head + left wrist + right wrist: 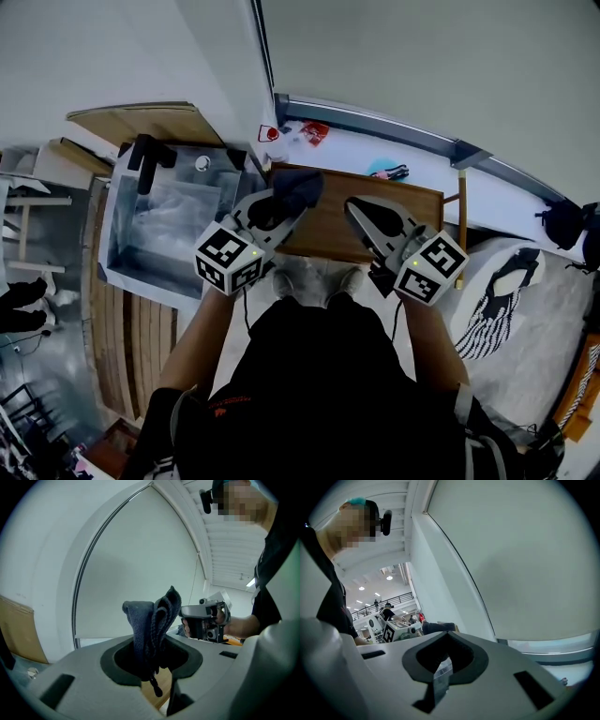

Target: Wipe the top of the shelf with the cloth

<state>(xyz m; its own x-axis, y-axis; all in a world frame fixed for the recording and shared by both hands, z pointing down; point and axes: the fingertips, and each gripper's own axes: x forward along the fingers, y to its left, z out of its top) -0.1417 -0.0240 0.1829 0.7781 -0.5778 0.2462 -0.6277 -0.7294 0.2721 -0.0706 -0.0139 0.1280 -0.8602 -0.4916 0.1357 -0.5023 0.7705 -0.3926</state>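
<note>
We see the cloth (151, 620) as dark, nubby woven fabric with a rough nap. The shelf top (330, 228) looks like smooth, matt brown wood. The left gripper (154, 660) and right gripper (444, 663) show matt grey plastic with black rubbery lining.

Dark cloth (152, 620) upright in L gripper (154, 666), jaws tight on it
</note>
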